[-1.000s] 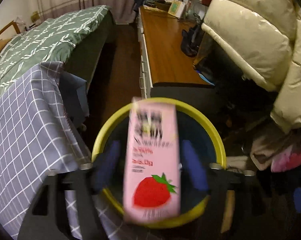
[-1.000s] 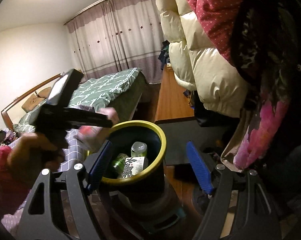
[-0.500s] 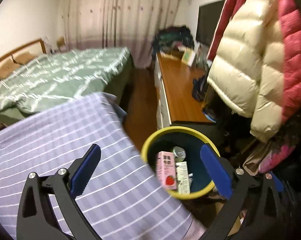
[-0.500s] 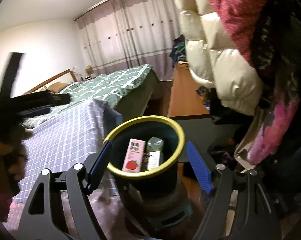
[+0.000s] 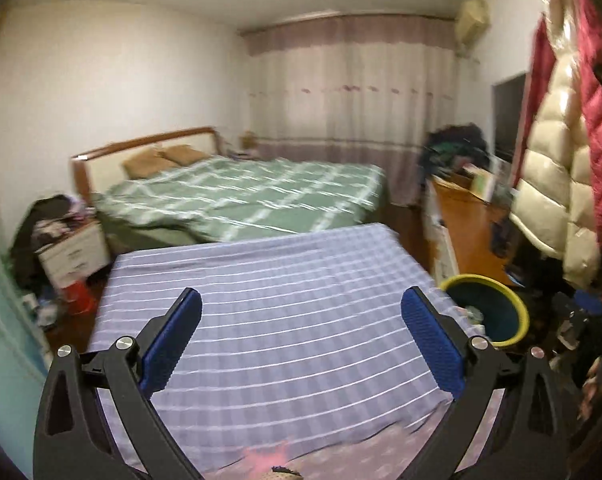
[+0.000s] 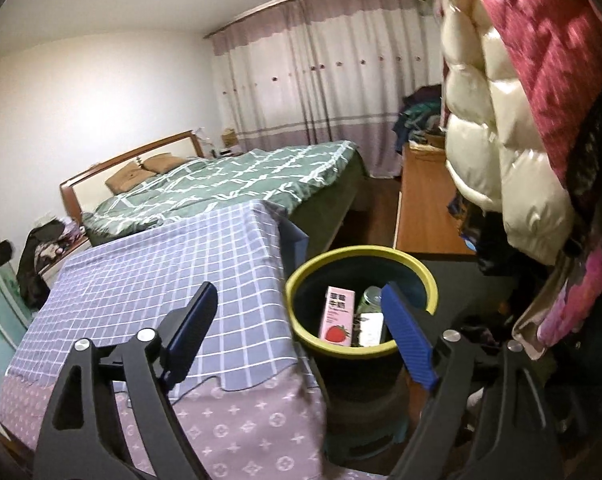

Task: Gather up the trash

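Observation:
The dark trash bin with a yellow rim point(image 6: 301, 280) stands on a stool beside the table. Inside it lie a pink strawberry milk carton point(image 6: 337, 316), a green can point(image 6: 371, 296) and a white carton point(image 6: 371, 328). My right gripper point(image 6: 299, 290) hovers above the table corner, its right finger over the bin's mouth. Its jaws are opening with nothing gripped between them. My left gripper point(image 5: 301, 296) is wide open and empty over the checked tablecloth point(image 5: 281, 280). In the left wrist view the bin point(image 5: 517, 312) sits low on the right.
A green-quilted bed point(image 6: 241, 176) lies behind the table. A wooden cabinet point(image 6: 425, 208) runs along the right wall, with puffy coats point(image 6: 501, 128) hanging over it. A nightstand point(image 5: 73, 256) and floor clutter sit at the left.
The pink carton left my left gripper and now lies in the bin. The left gripper opened wide and swung up and leftwards over the table. The right gripper drew back a little.

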Available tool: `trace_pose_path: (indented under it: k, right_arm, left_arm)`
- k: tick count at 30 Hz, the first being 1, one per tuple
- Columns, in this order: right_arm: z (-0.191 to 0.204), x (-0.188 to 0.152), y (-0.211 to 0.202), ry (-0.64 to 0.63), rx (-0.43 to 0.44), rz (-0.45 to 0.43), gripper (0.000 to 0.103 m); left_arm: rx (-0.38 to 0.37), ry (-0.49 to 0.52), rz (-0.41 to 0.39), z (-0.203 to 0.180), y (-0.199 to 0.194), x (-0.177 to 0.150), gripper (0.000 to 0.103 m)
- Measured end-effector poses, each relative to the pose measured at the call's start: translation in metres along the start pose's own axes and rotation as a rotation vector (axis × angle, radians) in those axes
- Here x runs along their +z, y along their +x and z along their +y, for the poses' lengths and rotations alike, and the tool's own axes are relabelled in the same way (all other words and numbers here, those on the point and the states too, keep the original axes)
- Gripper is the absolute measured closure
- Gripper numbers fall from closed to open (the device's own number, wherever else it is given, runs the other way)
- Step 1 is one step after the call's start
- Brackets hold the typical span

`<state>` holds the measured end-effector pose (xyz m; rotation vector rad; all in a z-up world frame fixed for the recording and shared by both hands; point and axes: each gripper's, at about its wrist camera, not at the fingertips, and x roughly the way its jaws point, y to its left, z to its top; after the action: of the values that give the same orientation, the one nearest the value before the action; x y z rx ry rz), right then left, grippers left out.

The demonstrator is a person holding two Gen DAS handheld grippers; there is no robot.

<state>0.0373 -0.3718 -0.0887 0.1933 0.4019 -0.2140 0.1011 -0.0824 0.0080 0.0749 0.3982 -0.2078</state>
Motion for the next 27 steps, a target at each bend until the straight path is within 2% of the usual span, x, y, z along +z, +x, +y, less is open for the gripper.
trace_pose_path:
  k: [2, 6, 11, 18, 27]
  right_arm:
    - [0.007, 0.003, -0.007, -0.014, 0.009, -0.013, 0.021]
    - [0.019, 0.005, -0.020, -0.044, 0.019, -0.021, 0.017]
    - [0.027, 0.004, -0.031, -0.062, 0.037, -0.029, 0.013]
    - [0.034, 0.001, -0.039, -0.083, 0.041, -0.033, 0.010]
    - [0.039, -0.005, -0.033, -0.102, 0.040, -0.005, 0.009]
  left_arm:
    - [0.050, -0.041, -0.029, 0.023, -0.024, -0.008, 0.005]
    - [0.063, -0.119, -0.042, 0.056, -0.058, -0.023, 0.005]
    - [0.099, -0.141, -0.062, 0.067, -0.087, -0.045, 0.005]
    - [0.094, -0.165, -0.008, 0.067, -0.092, -0.064, 0.005]
    - [0.085, -0.160, 0.010, 0.062, -0.085, -0.063, 0.005]
